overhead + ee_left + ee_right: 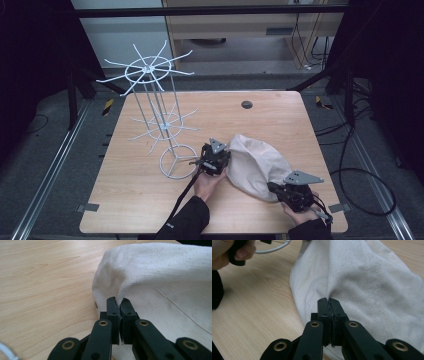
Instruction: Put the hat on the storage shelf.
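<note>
Claws both pinched the cream cloth bag (260, 167) on the tabletop (135, 192): your left claw (119, 305) its left edge, your right claw (329, 305) its near-right fold.

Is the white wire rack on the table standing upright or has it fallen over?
Upright. The wire rack stands on its ring base on the table, its pole rising to the spoked top, beside the cloth bag.

The cream canvas cloth bag (260, 167) is slumped in a rumpled heap on the light wooden table (150, 200), toward the near right. Its fabric is bunched into raised folds at two edges.
</note>
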